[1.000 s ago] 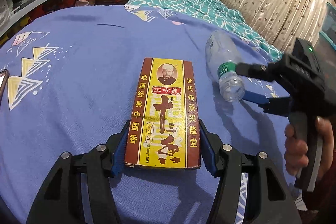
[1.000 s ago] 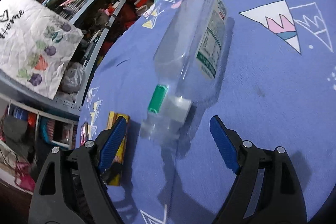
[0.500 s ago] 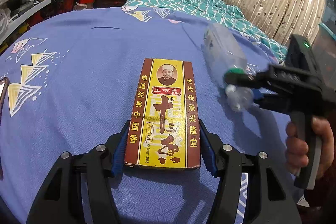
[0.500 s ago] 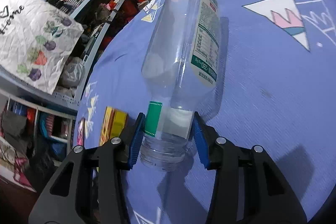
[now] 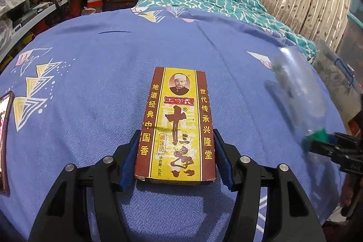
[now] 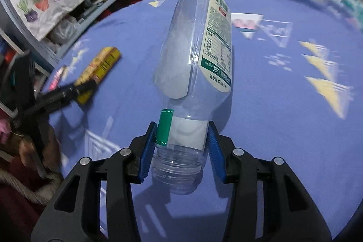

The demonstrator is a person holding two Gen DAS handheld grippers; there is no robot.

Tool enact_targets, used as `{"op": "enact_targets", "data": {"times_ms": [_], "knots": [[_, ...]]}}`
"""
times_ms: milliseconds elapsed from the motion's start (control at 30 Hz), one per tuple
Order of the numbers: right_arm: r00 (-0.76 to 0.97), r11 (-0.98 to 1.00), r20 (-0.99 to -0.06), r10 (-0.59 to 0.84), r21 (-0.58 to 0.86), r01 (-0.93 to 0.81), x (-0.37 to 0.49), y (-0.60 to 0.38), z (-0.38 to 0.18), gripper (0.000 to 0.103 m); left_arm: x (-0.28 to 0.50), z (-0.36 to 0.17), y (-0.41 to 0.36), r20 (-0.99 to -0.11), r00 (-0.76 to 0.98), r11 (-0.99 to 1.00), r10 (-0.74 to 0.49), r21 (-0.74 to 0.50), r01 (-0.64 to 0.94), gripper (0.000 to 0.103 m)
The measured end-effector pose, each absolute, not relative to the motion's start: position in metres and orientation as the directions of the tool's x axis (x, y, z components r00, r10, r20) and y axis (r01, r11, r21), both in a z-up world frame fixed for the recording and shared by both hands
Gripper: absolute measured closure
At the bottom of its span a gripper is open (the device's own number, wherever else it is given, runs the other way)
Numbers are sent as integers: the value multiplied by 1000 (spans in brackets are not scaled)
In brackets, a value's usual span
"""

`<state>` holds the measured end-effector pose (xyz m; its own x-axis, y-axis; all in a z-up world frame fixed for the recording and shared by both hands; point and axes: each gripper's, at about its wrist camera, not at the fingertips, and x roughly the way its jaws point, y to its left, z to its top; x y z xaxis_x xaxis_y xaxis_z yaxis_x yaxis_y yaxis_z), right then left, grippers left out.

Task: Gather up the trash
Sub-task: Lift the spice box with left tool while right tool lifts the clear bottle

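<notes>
With both pickups done, the left hand-held gripper (image 5: 175, 162) is clamping the spice box (image 5: 178, 121) half-open and the right hand-held gripper (image 6: 179, 146) is pinching the empty bottle (image 6: 195, 65) by its neck, so next comes carrying these 2 to a bin.

bottle (image 5: 297, 92): smeared by motion in my left cam, outline only; label unreadable there.
right gripper (image 5: 326, 142): at frame edge in left cam, mostly cut off; can't see my pads there.
hand (image 5: 347, 203): dark sliver at right edge, rest out of frame.
box (image 6: 98, 73): in right cam partly behind my left gripper (image 6: 68, 92), blurred; print too small to read.
bottle label (image 6: 217, 47): small text not legible in right cam.
flat thing at left edge (image 5: 5, 142): cut by frame, can't tell what it is.
bedsheet (image 6: 317, 74): right side pattern blurred.
shelves (image 5: 52, 1): clutter too small/dark to ID.
</notes>
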<state>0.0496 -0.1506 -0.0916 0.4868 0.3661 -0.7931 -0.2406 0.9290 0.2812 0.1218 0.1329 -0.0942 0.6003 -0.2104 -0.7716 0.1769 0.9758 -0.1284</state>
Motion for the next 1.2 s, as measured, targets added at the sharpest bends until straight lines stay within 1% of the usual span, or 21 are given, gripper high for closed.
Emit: {"op": "enact_targets", "data": {"times_ms": [100, 200, 367, 500, 533, 600, 633, 667, 733, 800, 900, 1000, 1100, 1200], "knots": [[507, 947, -802, 316, 233, -221, 33, -164, -91, 57, 123, -94, 129, -777, 601, 980, -187, -102, 173, 47], [526, 959, -804, 278, 197, -206, 18, -175, -91, 57, 123, -94, 124, -779, 596, 978, -196, -109, 179, 47], [552, 967, -795, 253, 189, -171, 6, -189, -92, 57, 122, -92, 101, -784, 564, 961, -259, -149, 235, 47], [571, 968, -781, 251, 216, -131, 5, -197, -95, 55, 118, -94, 73, -788, 535, 942, -305, -167, 292, 47], [573, 969, -782, 246, 217, -120, 6, -198, -96, 53, 117, -95, 66, -789, 534, 940, -304, -157, 303, 47], [572, 965, -778, 258, 238, -111, 7, -200, -98, 43, 116, -96, 56, -791, 532, 937, -301, -142, 319, 47], [574, 962, -774, 267, 253, -107, 7, -201, -99, 40, 117, -97, 52, -793, 532, 937, -298, -137, 321, 47], [578, 959, -769, 274, 264, -103, 8, -202, -99, 34, 118, -97, 49, -795, 532, 938, -293, -132, 319, 46], [587, 954, -759, 284, 285, -93, 9, -205, -99, 28, 120, -97, 45, -798, 528, 939, -292, -135, 317, 42], [591, 946, -748, 301, 313, -86, 12, -206, -97, 24, 123, -97, 43, -800, 517, 936, -305, -151, 318, 31], [600, 932, -731, 324, 354, -73, 14, -207, -96, 18, 124, -98, 39, -804, 508, 935, -309, -160, 316, 19], [600, 928, -729, 330, 366, -65, 17, -205, -96, 16, 123, -99, 36, -805, 508, 935, -307, -155, 320, 13], [602, 931, -732, 321, 361, -58, 19, -204, -96, 13, 123, -100, 33, -805, 509, 934, -306, -151, 323, 10], [601, 931, -734, 318, 362, -50, 23, -204, -96, 13, 126, -100, 30, -807, 506, 935, -305, -152, 321, 9]]}}
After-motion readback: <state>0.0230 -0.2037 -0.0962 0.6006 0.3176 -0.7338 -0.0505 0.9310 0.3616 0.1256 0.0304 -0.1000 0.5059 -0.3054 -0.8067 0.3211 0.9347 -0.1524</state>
